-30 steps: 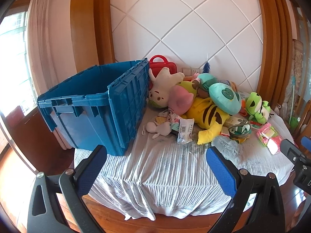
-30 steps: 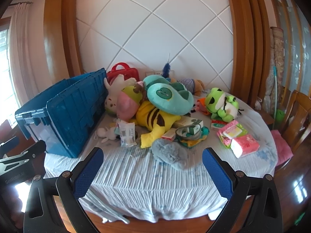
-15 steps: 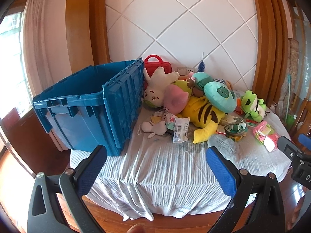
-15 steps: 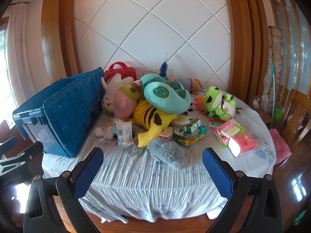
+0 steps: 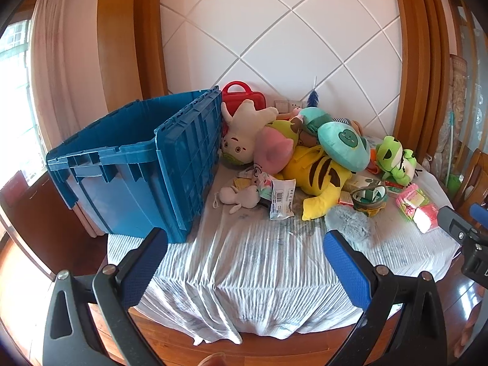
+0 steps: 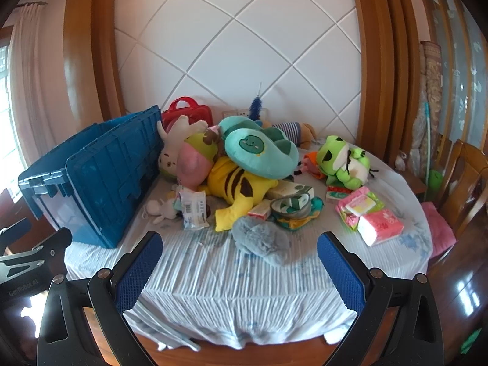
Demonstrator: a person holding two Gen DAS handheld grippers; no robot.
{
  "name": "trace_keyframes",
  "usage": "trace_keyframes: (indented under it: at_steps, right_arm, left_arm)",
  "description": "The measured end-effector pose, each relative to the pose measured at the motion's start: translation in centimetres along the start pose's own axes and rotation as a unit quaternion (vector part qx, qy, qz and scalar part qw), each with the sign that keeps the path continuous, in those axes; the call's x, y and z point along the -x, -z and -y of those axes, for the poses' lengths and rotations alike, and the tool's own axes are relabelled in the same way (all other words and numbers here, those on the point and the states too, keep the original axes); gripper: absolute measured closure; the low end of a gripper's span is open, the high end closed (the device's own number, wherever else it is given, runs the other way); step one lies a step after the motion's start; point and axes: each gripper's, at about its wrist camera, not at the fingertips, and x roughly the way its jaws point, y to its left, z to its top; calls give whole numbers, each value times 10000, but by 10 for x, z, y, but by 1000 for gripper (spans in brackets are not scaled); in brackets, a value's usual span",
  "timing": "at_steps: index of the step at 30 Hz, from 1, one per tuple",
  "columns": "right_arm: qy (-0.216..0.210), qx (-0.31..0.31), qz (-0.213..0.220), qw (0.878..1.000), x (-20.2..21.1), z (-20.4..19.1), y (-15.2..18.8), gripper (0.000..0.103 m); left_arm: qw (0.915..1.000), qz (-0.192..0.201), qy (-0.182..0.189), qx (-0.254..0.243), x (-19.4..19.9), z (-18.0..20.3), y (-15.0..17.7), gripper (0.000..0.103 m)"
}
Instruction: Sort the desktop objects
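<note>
While both hang spread and empty short of the table [image 6: 244, 289], the right gripper [image 6: 238, 262] faces the grey plush [image 6: 259, 239] just ahead; the left gripper [image 5: 244, 262] has the blue crate [image 5: 137, 167] ahead-left, the toy pile [image 5: 305, 158] beyond.

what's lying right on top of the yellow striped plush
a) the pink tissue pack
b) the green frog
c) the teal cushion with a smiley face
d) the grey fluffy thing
c: the teal cushion rests across the yellow striped plush, while the frog, grey fluffy thing and pink tissue pack lie apart on the tablecloth.
</note>
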Motion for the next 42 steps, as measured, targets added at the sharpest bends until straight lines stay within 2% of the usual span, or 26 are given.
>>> trace_keyframes:
  at_steps: [7,13,18,26,29,34,39,42]
  right_arm:
    - [65,-54,-18,10000,-3,1,1,0]
    - [149,-117,0,9998,-4,-1,2,0]
    - [218,-143,-11,9997,-8,-7,2,0]
    - [356,-246,10,9991,-12,-16,2,0]
    - [428,-337,34,9985,-12,-16,2,0]
    - [564,-340,65,9978,-14,-12,9,0]
    - [581,-428,-12,9974,-33,5,6,0]
    - [608,-350,-40,9975,-52,18,1,0]
  left_arm:
    - [10000,-55,41,-6,-7,-4,0,0]
    - [9985,-283,463,-84,-17,-6,2,0]
    - [9981,-309,449,-302,-21,-3,1,0]
    - [9969,-260,623,-407,-25,-12,-8,0]
    - [9951,-256,864,-415,-27,-15,-15,0]
    - [9868,-611,1440,-408,-49,-9,-14,0]
    - [9818,-861,1558,-658,-69,12,-14,0]
    - [9844,-860,1400,-632,-76,22,-16,0]
